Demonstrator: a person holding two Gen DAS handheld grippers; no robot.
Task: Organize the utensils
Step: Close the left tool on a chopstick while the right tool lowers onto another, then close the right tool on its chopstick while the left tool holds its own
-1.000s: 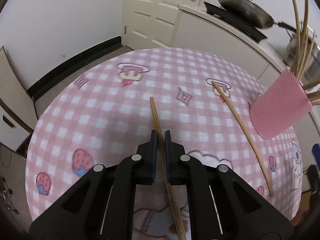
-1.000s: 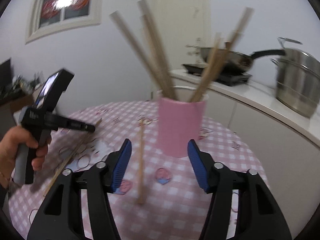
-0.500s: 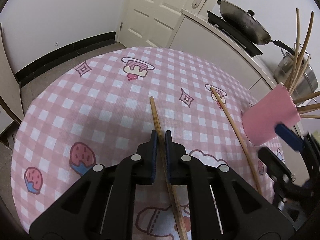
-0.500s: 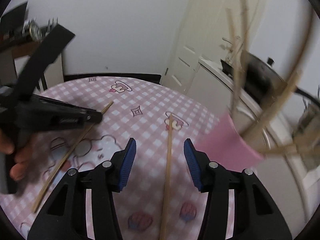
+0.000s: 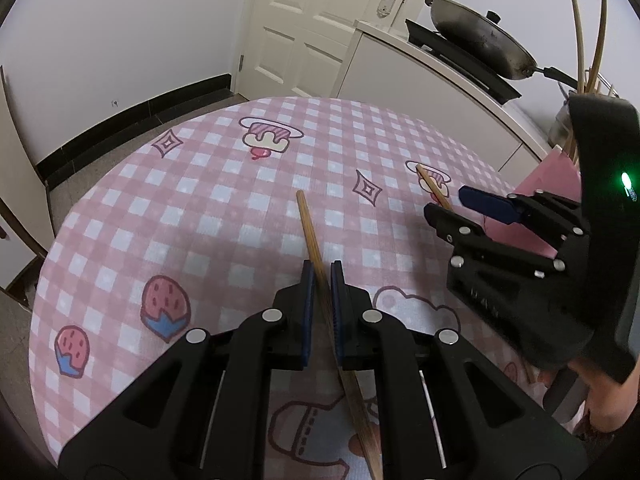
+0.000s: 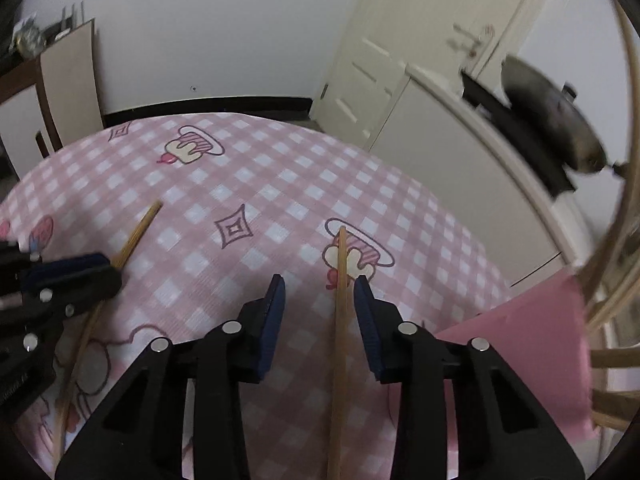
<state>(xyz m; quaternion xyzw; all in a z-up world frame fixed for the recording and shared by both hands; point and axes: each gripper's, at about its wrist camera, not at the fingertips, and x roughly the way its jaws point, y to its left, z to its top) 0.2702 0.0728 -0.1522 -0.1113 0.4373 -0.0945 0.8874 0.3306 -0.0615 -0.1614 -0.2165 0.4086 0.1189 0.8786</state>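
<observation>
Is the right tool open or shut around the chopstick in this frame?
Open. The right tool straddles the chopstick lying on the table; there is clear space on both sides, and neither blue pad touches it.

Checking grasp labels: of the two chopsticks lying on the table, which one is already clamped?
The darker chopstick, pinched between the left gripper's closed fingers. The paler chopstick lies free between the right gripper's open fingers.

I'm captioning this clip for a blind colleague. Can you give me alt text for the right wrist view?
The right gripper, jaws open, straddles a chopstick lying on a pink checked tablecloth. The left gripper at left is shut on a second chopstick; a pink cup of chopsticks stands at right.
</observation>
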